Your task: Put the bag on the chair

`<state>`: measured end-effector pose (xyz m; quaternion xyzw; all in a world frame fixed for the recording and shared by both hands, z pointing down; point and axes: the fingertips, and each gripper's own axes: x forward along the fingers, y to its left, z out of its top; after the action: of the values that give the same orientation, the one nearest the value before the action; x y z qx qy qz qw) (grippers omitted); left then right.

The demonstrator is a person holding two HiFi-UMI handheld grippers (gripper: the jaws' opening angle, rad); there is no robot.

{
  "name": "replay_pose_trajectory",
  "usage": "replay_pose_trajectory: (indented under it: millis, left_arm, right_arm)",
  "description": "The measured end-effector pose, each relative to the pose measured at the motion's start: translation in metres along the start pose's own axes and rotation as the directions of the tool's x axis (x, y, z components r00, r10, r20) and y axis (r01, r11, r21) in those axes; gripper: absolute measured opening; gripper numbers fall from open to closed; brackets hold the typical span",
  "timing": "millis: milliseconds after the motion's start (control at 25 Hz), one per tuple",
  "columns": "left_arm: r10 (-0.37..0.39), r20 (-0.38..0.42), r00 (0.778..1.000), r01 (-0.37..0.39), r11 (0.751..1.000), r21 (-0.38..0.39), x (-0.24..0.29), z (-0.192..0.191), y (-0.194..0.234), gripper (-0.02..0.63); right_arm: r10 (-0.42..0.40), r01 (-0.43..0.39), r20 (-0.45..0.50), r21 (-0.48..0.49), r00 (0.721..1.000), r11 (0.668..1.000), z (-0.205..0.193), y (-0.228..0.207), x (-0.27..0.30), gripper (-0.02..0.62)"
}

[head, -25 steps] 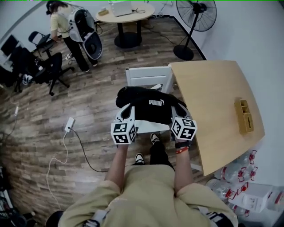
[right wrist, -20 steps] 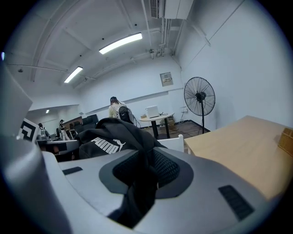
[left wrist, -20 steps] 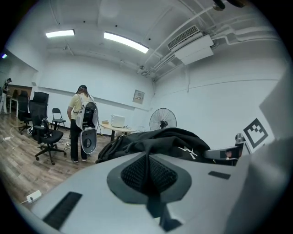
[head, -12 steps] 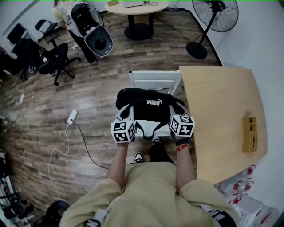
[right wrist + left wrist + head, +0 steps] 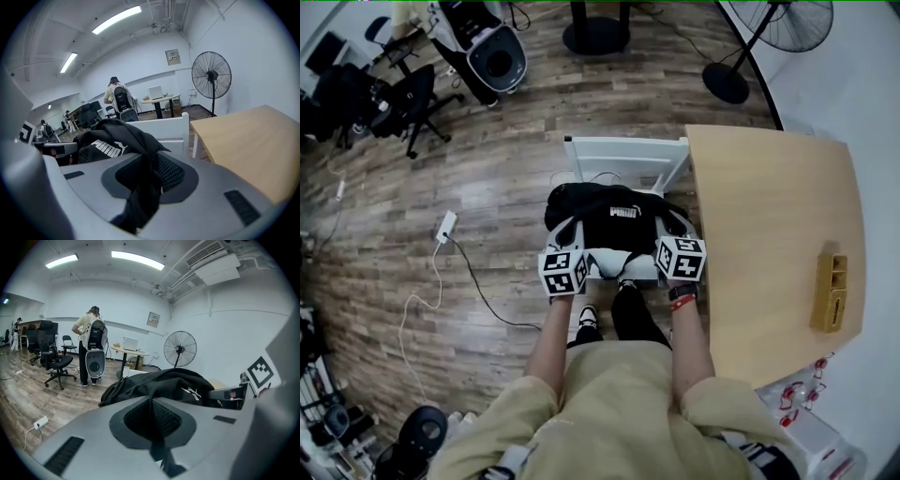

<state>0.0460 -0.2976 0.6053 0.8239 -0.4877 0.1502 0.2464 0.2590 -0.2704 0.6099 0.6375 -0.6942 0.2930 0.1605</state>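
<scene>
**Bag brought down over chair seat**

Lowered since the earlier frames, the bag (image 5: 614, 217) and both grippers are now seen nearer the seat (image 5: 612, 268). At the right, the table (image 5: 773, 244) is set just beside the chair (image 5: 623, 161), whose white back is seen beyond the bag. The bag is held over the seat, between the back and the front edge. Whether it already rests there cannot be told, as its underside is hidden.

The left gripper (image 5: 151, 427) is closed almost fully, and a thin strip of the black cloth is pinched between its jaws at the bag's left side. The right gripper (image 5: 146, 185) is closed only part-way, because a thicker bunch of cloth is clamped in it at the bag's right side.

The bag is judged soft and limp: it is draped in folds between the two grips and no stiff frame is shown. It is expected to slump and spread once set down, so it should be centred on the seat before release. Its weight is judged modest, since it is carried by pinches of cloth alone. Smooth cloth may slide from the pads, so hold is best taken on a gathered fold or strap near the top at each side, as is done now
</scene>
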Motion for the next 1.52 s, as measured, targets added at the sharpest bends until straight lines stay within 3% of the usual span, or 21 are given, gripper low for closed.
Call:
replay_pose_trajectory:
  millis: [480, 680, 1120, 1520]
  left_arm:
    - [0.033, -0.126, 0.991, -0.040, 0.998, -0.051, 0.098, -0.080, 0.038, 0.021]
    - [0.048, -0.201, 0.979, -0.065, 0.995, -0.081, 0.126, -0.135, 0.061, 0.021]
    - [0.069, -0.280, 0.958, -0.101, 0.990, -0.102, 0.195, -0.234, 0.105, 0.021]
    - [0.070, -0.352, 0.933, -0.114, 0.988, -0.107, 0.225, -0.300, 0.129, 0.023]
  right_arm:
    - [0.029, -0.032, -0.165, -0.019, 0.986, 0.999, -0.059, -0.038, 0.112, 0.103]
    - [0.035, -0.049, -0.242, -0.050, 0.970, 0.998, -0.101, -0.042, 0.150, 0.103]
    - [0.064, -0.093, -0.324, -0.073, 0.944, 0.993, -0.186, -0.062, 0.242, 0.103]
    - [0.084, -0.116, -0.349, -0.071, 0.933, 0.991, -0.240, -0.065, 0.277, 0.104]
